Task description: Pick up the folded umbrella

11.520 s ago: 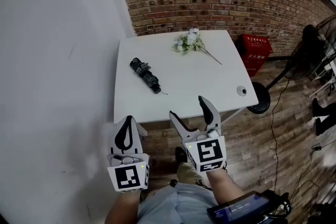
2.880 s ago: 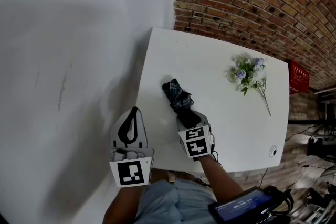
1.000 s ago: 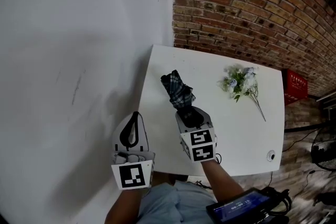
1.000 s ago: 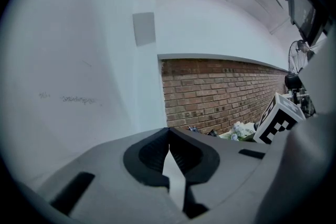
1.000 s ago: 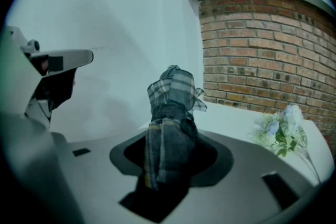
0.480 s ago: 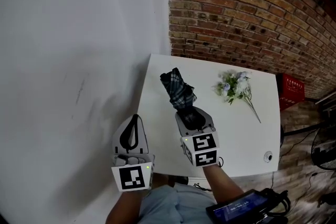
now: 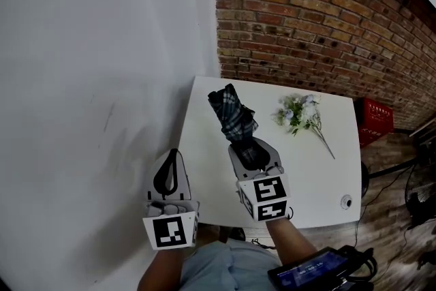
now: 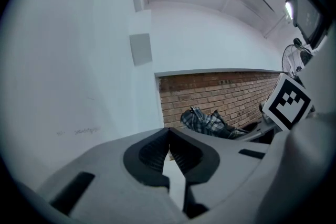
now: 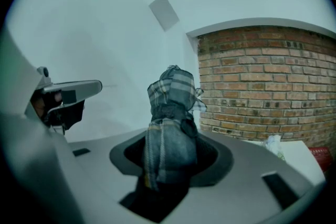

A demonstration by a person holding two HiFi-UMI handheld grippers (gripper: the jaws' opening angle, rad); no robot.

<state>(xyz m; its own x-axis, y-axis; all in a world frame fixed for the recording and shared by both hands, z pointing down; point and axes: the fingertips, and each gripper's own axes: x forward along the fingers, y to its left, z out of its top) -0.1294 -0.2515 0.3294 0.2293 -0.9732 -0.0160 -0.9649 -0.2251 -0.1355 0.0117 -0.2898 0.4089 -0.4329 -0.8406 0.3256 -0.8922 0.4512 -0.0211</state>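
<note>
Right gripper view shows the umbrella (image 9: pixel 170 128) clamped; left gripper view, touching jaws.

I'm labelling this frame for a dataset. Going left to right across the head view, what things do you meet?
left gripper → folded umbrella → flowers → small round object → red crate. The right gripper overlaps the umbrella, so it is left out.
</note>
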